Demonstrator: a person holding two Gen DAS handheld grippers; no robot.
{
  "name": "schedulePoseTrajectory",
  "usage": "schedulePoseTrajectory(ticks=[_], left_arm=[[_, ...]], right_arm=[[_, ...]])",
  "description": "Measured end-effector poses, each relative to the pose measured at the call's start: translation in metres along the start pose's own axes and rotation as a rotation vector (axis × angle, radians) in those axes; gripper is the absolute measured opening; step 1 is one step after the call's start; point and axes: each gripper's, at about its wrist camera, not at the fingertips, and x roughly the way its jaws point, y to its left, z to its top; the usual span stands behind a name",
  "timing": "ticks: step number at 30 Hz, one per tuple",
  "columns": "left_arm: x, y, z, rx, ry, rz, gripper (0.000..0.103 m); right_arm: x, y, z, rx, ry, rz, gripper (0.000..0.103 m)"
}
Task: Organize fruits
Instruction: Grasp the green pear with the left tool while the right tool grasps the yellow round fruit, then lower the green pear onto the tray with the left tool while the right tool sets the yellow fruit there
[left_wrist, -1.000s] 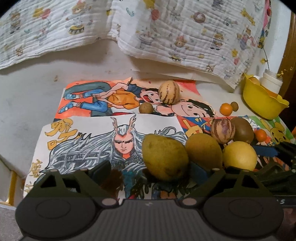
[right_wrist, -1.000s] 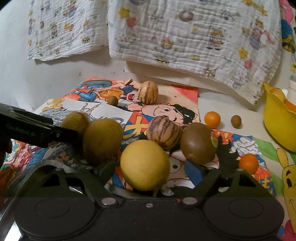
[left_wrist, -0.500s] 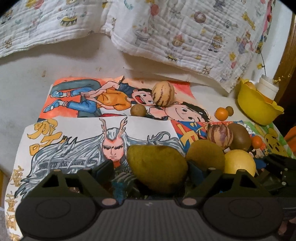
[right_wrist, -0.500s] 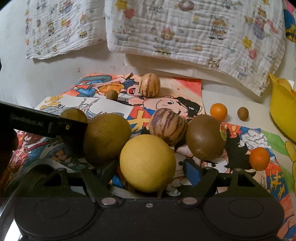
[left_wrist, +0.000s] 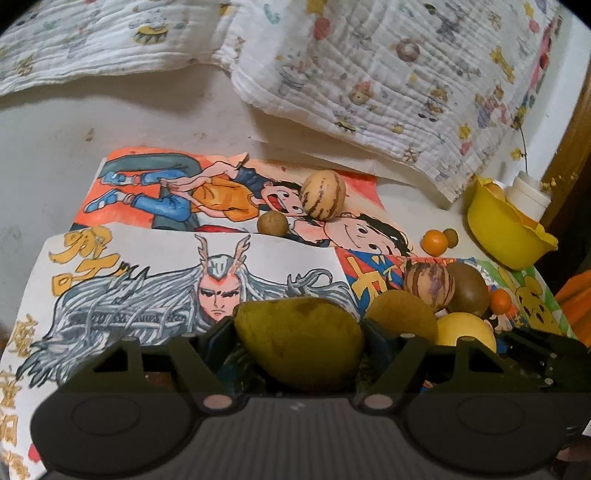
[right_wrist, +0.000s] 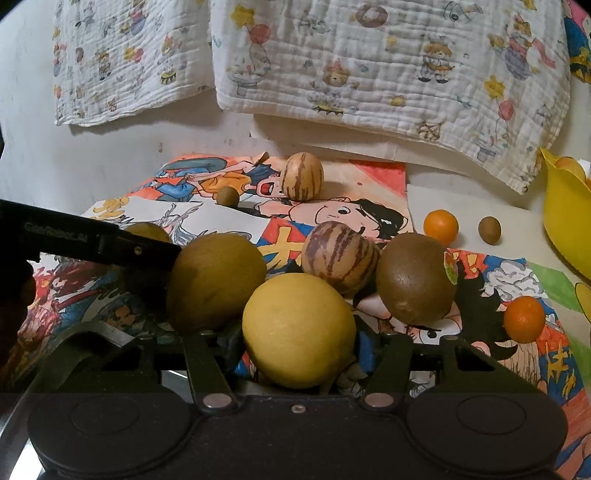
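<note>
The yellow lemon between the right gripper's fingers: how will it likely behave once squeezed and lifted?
The yellow lemon looks round and smooth, so it may roll or slip if pinched off-centre. The right gripper jaws are closing around its widest part, which probably helps. It looks firm, unlikely to crush, though the brown fruit beside it could get nudged.

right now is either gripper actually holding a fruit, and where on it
Left gripper: jaws closing across the middle of the olive-green fruit. Right gripper: jaws closing on the sides of the yellow lemon. Firm contact cannot be told for either.
</note>
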Motion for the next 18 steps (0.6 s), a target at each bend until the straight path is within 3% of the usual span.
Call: schedulePoseTrajectory(ticks=[9,18], left_arm=[[-0.029,-0.005,-0.007,-0.039,-0.029,0.015,0.076],[-0.077,-0.026,-0.032,-0.038,-0.066,0.002,0.076]], right_arm=[[-0.029,0.002,-0.001,0.013,-0.061,0.028,0.059],[-0.076,0.021,-0.025,0.012,-0.083,0.075,0.059]])
